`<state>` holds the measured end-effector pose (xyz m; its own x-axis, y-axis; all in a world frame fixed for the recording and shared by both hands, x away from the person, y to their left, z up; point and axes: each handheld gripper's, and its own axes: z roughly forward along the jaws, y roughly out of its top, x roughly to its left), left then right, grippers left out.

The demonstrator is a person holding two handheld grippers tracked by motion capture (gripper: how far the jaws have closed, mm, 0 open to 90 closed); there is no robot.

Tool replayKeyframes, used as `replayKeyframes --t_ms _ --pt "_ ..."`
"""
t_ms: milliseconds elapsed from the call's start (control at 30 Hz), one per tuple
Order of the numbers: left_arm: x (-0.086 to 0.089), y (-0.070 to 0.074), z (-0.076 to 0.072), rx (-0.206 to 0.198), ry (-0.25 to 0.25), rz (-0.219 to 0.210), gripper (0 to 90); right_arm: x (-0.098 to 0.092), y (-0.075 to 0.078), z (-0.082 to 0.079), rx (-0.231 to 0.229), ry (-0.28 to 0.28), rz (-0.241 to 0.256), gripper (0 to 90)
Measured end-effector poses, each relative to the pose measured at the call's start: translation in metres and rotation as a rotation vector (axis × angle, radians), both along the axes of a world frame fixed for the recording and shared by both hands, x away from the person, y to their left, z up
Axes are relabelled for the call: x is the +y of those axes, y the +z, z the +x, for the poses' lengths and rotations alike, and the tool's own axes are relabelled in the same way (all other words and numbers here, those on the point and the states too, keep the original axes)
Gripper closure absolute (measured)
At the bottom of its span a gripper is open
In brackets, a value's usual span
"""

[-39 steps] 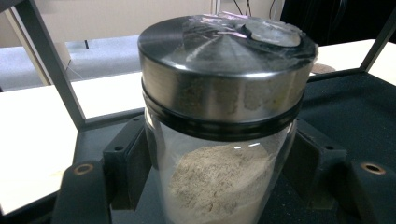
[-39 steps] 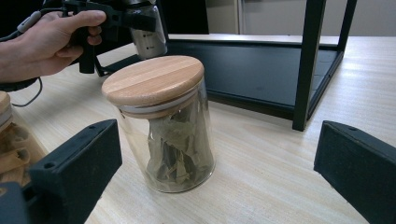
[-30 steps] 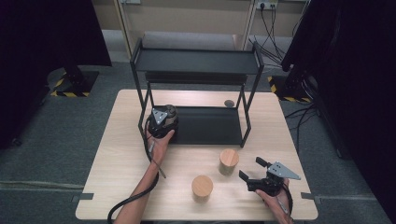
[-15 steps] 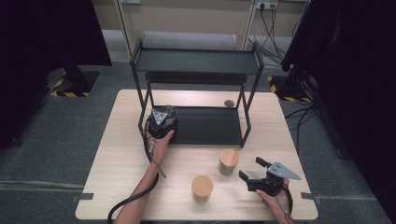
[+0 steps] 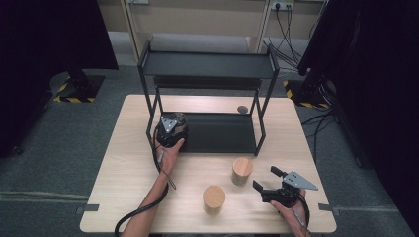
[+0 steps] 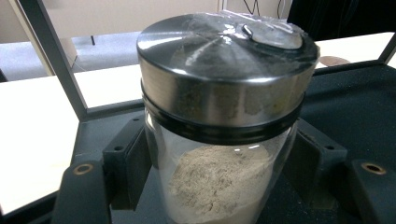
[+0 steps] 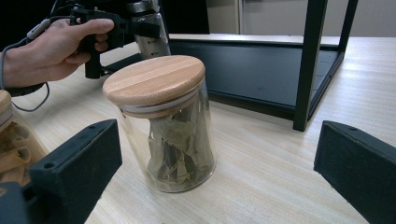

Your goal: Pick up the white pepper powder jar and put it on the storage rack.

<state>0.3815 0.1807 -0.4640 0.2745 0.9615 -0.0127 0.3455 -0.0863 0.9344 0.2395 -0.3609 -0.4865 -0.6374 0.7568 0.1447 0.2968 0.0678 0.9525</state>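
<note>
From the high view, the left gripper [image 5: 170, 129] sits at the front left corner of the black rack [image 5: 207, 66], over its bottom shelf. The right gripper [image 5: 269, 185] lies in front of the rack toward the right, jaws spread wide with nothing between them. Two wood-lidded jars stand in front of the rack, one [image 5: 242, 171] nearer to it, one [image 5: 214, 199] farther out.

In the left gripper view, the jaws are closed against a powder jar [image 6: 224, 140] with a steel lid, which is above the rack's bottom shelf.

In the right gripper view, the jaws stand wide apart on either side of the leaf jar [image 7: 166, 121], not touching it. It stands just in front of the rack.
</note>
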Motion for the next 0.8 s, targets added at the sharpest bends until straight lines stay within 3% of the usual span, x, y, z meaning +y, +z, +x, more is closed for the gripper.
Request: replayKeyframes --t_ms 100,133,567,800 --pt "0.000 0.001 0.000 0.007 0.005 -0.002 30.0 0.000 0.000 0.000 0.000 0.000 0.000 1.0" --pt "-0.001 0.002 0.000 0.012 0.011 -0.005 24.2 0.000 0.000 0.000 0.000 0.000 0.001 1.0" --pt "-0.008 0.012 -0.001 0.043 0.040 -0.008 6.6 0.000 0.000 0.000 0.000 0.001 -0.002 1.0" --pt "-0.009 0.016 -0.005 0.037 0.040 -0.015 3.9 0.000 0.000 0.000 0.000 0.001 -0.001 1.0"
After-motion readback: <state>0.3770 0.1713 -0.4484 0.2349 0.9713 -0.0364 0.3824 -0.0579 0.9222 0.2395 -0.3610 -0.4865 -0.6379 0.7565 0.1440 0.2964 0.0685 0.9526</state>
